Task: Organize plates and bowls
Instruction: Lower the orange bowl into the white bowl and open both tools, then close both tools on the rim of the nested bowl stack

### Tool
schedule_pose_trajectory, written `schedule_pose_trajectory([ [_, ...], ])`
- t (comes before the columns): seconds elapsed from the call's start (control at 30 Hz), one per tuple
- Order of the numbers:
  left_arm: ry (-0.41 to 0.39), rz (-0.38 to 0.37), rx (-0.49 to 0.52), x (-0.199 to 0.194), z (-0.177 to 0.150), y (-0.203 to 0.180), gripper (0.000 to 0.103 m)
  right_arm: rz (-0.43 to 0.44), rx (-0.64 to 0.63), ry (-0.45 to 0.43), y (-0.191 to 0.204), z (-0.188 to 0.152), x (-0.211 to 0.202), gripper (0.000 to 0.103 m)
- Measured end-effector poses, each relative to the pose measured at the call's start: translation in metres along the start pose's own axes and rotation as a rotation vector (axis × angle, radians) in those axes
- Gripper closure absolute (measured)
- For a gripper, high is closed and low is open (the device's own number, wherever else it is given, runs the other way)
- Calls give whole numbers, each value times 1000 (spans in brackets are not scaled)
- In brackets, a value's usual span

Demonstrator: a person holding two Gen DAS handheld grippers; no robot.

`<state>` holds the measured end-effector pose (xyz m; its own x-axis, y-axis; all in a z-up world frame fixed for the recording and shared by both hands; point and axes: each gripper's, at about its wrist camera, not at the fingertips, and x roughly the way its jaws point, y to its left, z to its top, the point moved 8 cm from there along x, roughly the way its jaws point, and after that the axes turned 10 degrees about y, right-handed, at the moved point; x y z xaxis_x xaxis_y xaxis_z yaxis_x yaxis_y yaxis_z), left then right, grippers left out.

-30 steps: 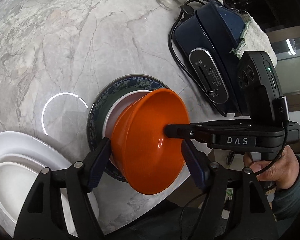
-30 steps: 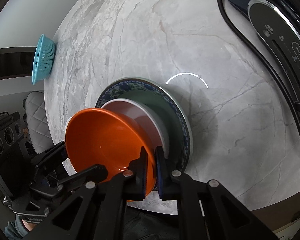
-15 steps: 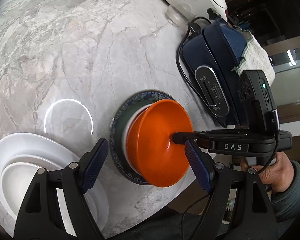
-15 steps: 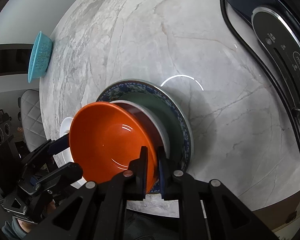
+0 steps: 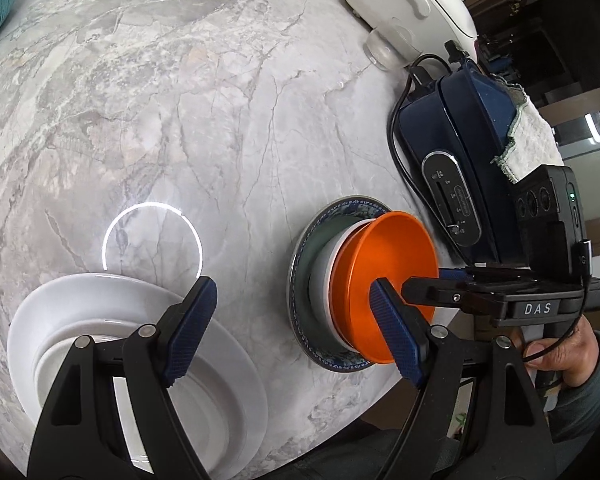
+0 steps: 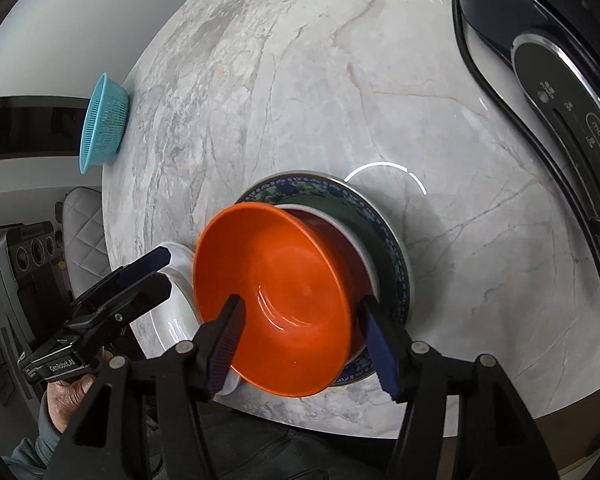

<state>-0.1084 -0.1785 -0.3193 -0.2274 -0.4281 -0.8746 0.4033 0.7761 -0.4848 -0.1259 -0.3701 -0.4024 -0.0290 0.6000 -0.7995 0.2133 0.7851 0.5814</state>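
Marble table (image 5: 220, 100), patterned plate (image 5: 300, 240), white plate (image 5: 236, 380), blue basket (image 6: 102, 120), dark appliance (image 5: 456, 136)

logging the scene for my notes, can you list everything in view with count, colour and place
orange bowl: 1, orange, nested atop the stack between the right claw's opening jaws
white-rimmed bowl: 1, white outside, dark red inside, under the orange bowl
patterned plate: 1, blue and green, stack base
white plates: 2 stacked, white, table edge below left claw
basket: 1, turquoise, far table edge
electric cooker: 1, navy, corded, cloth on top
white appliance: 1, far edge
table: 1, grey marble
left claw: open, empty
right claw: releasing
hands: 2
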Motion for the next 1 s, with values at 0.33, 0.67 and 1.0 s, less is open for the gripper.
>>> schedule_pose_trajectory([
  [0.33, 0, 5, -14, 3, 1, 1, 25, -216, -125, -14, 13, -2, -1, 39],
  [0.67, 27, 12, 45, 7, -3, -6, 25, -217, -131, -56, 15, -9, -10, 38],
  [1.0, 59, 6, 176, 5, 7, -3, 25, -187, -97, -244, -20, -33, -55, 59],
])
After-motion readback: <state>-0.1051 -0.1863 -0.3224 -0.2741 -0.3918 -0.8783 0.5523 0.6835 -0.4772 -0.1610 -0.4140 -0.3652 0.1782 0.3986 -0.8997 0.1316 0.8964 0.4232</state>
